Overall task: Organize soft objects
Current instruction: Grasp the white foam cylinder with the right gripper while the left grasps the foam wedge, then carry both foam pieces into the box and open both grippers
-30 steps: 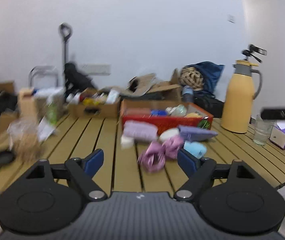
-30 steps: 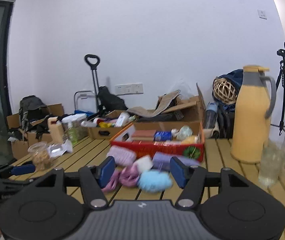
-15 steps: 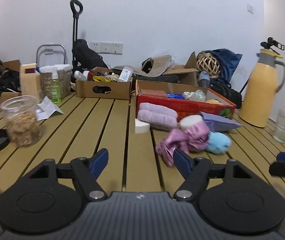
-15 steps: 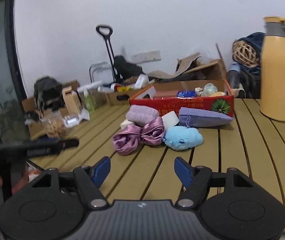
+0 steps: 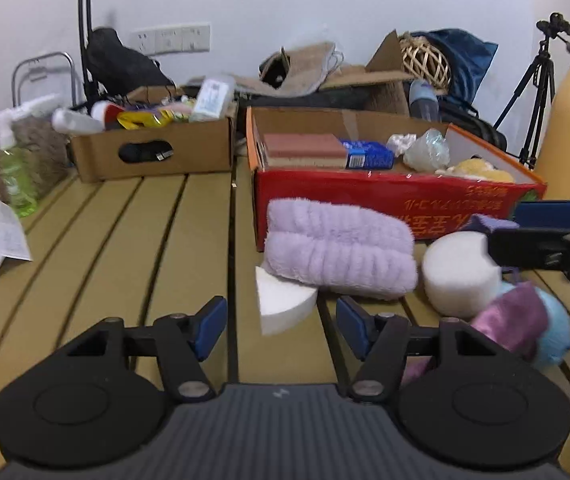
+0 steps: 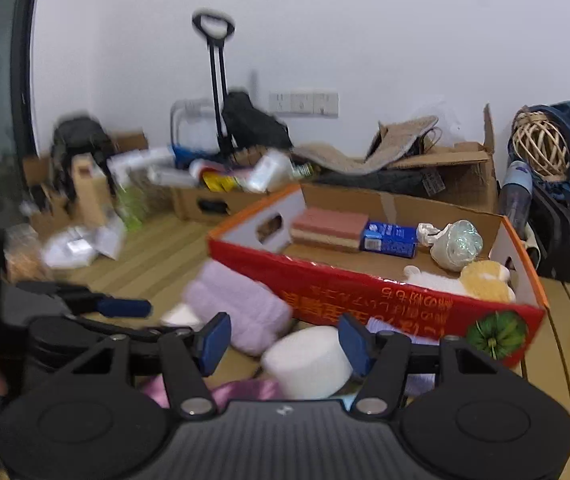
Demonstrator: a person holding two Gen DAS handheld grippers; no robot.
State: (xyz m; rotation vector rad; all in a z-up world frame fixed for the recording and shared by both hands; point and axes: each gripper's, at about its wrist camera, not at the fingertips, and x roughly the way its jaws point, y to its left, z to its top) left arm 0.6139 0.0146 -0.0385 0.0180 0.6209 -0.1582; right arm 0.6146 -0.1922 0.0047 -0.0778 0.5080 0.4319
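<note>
**Kid:** What are you holding right now?

**Me:** Nothing yet. My left gripper (image 5: pixel 281 320) has its blue fingers spread wide, with nothing between them. My right gripper (image 6: pixel 283 338) is wide too, and empty.

**Kid:** Where are the soft things?

**Me:** On the tan wooden slat table (image 5: pixel 157 240), just in front of the red cardboard box (image 5: pixel 397 204). There's a fluffy lilac folded towel (image 5: pixel 337 254), ribbed like a caterpillar. A white foam wedge (image 5: pixel 283 306) peeks out from under its corner. Beside it sits a round white foam puck (image 6: pixel 309 362), a shiny purple satin bow (image 5: pixel 513 322) and a fuzzy light blue plush (image 5: pixel 557 336).

**Kid:** What's in the box?

**Me:** A pink sponge block (image 6: pixel 329 228), a small blue carton (image 6: pixel 389 238), a crinkly clear bag (image 6: pixel 455 244) and a yellow and white stuffed toy (image 6: pixel 473 280).

**Kid:** What could go wrong?

**Me:** I think the wedge is tricky. The towel lies on it, so if I pinch and pull, the towel may drag along or flop open. The foam is squishy and light, so a squeeze near its thin tip could make it pop out. And my two grippers are close together here, so they might bump.

**Kid:** And the bow?

**Me:** Slippery, I'd guess. It could slide away.
</note>
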